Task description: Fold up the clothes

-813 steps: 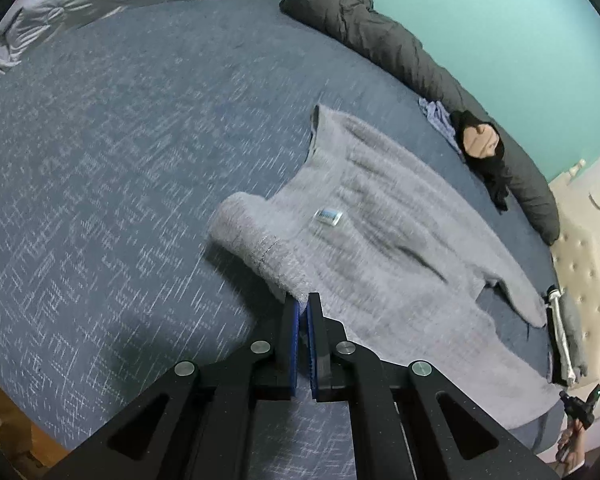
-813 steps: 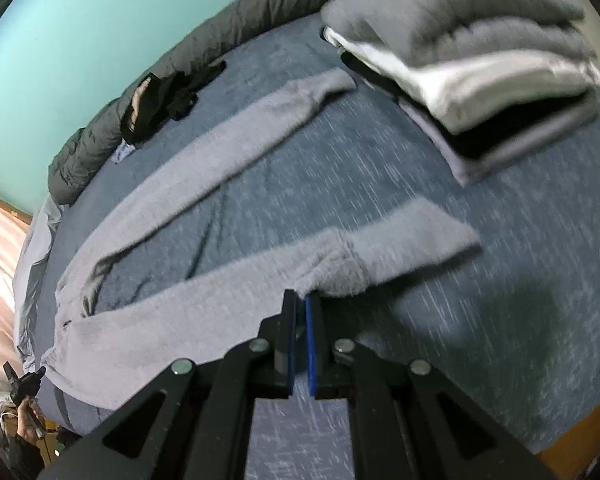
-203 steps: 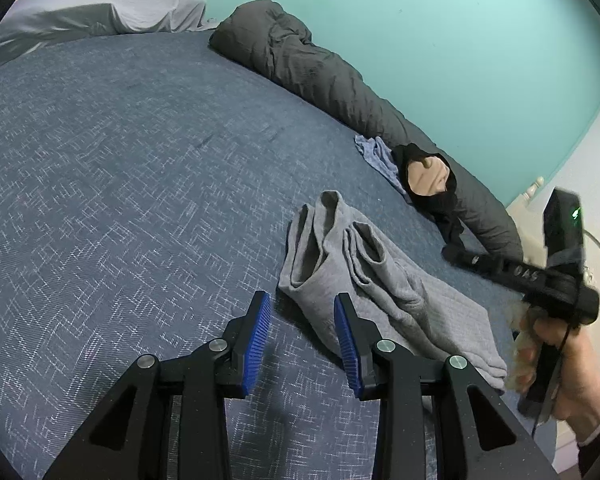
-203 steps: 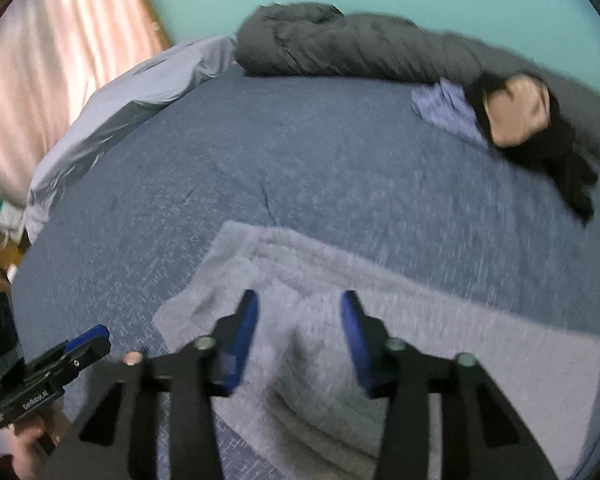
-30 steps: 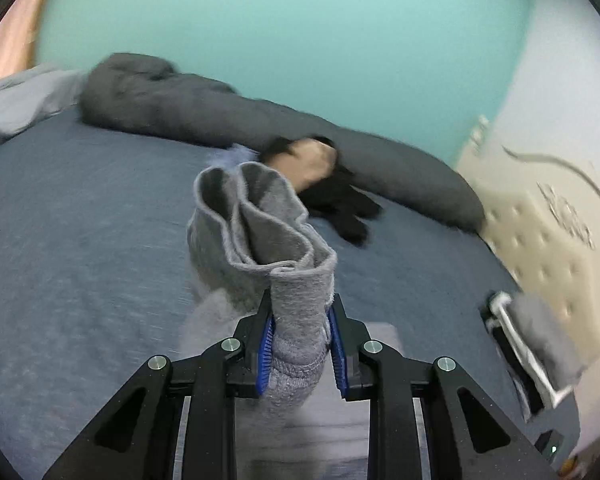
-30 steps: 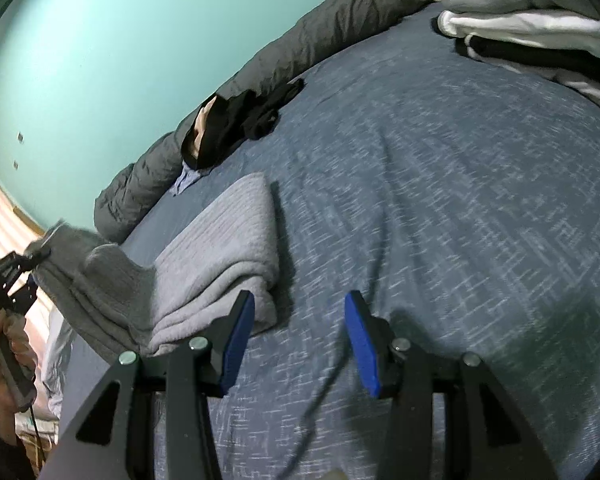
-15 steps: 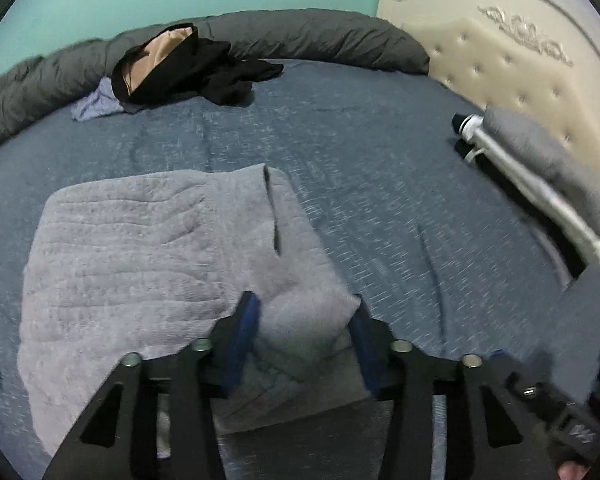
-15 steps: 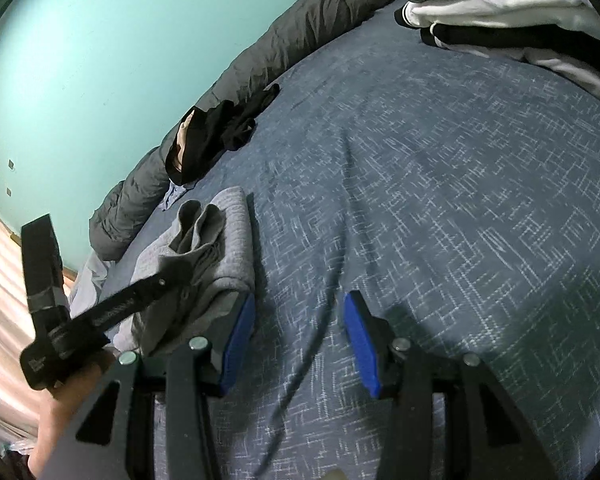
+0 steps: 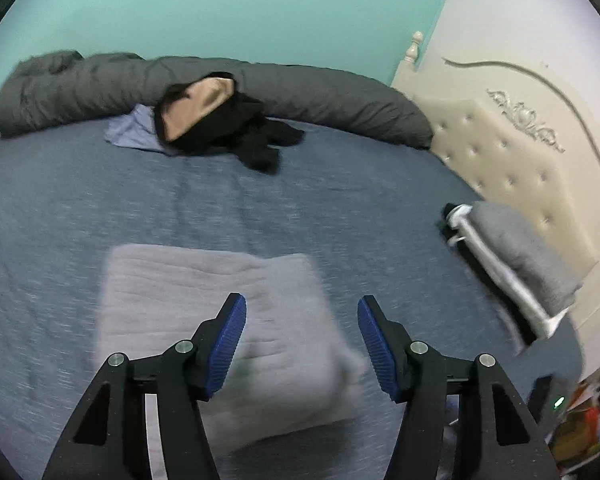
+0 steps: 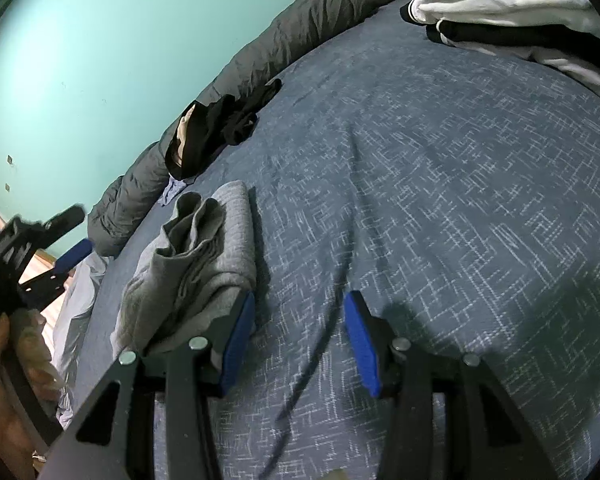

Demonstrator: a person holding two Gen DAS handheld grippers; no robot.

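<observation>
The grey knit sweater (image 9: 204, 300) lies folded into a thick rectangle on the blue bedspread (image 9: 300, 208). My left gripper (image 9: 302, 348) is open and empty, hovering above the sweater's near right corner. In the right wrist view the folded sweater (image 10: 216, 248) lies left of centre with its layered edge turned up. My right gripper (image 10: 298, 338) is open and empty over bare bedspread (image 10: 440, 184), its left finger just beside the sweater's near edge. The left gripper (image 10: 32, 248) shows at the far left, held in a hand.
A stack of folded clothes (image 9: 516, 264) sits by the cream headboard (image 9: 520, 148); it also shows in the right wrist view (image 10: 512, 20). A dark grey rolled duvet (image 9: 320, 96) lines the far edge. Black and tan garments (image 9: 216, 120) and a lilac cloth (image 9: 136, 132) lie against it.
My left gripper has let go of the sweater's folded end, opened wide and pulled back and up. The sweater now lies folded on the bed. The right gripper has stayed open, nearly still.
</observation>
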